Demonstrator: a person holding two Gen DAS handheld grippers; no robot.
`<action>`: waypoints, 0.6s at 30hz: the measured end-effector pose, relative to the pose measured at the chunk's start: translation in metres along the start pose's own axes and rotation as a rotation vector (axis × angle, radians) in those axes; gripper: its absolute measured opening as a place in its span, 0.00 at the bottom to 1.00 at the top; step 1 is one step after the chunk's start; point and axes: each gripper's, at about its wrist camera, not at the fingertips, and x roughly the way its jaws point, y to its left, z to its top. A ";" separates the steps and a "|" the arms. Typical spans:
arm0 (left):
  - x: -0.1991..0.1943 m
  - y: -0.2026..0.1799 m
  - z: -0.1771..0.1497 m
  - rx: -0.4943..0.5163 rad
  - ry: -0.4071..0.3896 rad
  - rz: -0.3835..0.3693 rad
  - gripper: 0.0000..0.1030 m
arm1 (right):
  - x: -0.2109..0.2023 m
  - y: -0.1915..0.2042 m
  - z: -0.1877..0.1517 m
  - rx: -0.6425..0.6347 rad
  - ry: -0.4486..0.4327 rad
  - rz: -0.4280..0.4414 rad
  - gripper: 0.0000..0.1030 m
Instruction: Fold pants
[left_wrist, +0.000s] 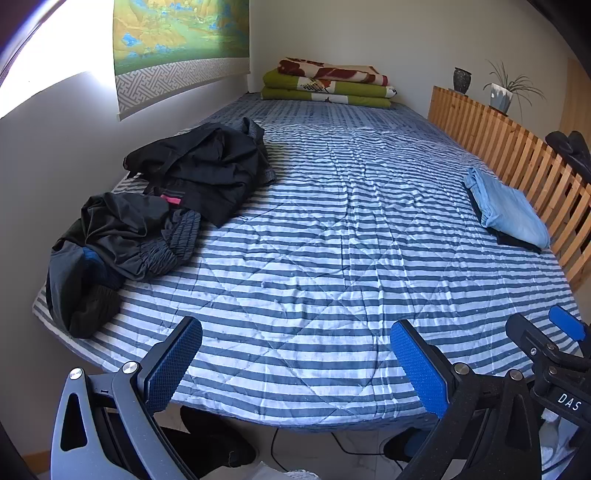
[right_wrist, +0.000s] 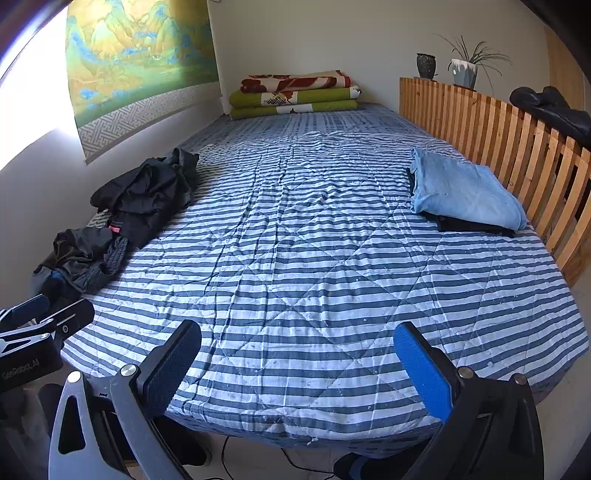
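A heap of crumpled dark pants (left_wrist: 162, 206) (right_wrist: 122, 214) lies along the left side of the blue-and-white striped bed (left_wrist: 317, 236) (right_wrist: 314, 236), beside the wall. Folded light-blue pants (left_wrist: 508, 208) (right_wrist: 461, 192) rest on a folded black garment at the bed's right side, by the wooden rail. My left gripper (left_wrist: 295, 363) hangs open over the bed's near edge, nothing between its blue pads. My right gripper (right_wrist: 297, 365) is open too, above the near edge, holding nothing. Each gripper shows at the edge of the other's view.
A slatted wooden rail (left_wrist: 517, 155) (right_wrist: 498, 136) runs down the bed's right side, with a dark garment draped on it. Folded blankets (left_wrist: 328, 85) (right_wrist: 295, 94) are stacked at the far end. A vase and a potted plant (right_wrist: 465, 66) stand behind the rail. Cables lie on the floor below.
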 end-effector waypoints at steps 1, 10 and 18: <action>0.000 0.000 0.000 0.000 -0.002 0.002 1.00 | 0.000 0.000 0.000 -0.001 0.000 0.002 1.00; -0.002 0.000 0.002 0.011 -0.012 -0.001 1.00 | 0.002 0.000 0.001 -0.001 0.008 0.003 1.00; -0.002 -0.002 0.002 0.010 -0.012 -0.010 1.00 | 0.004 0.001 0.001 -0.010 0.016 0.006 1.00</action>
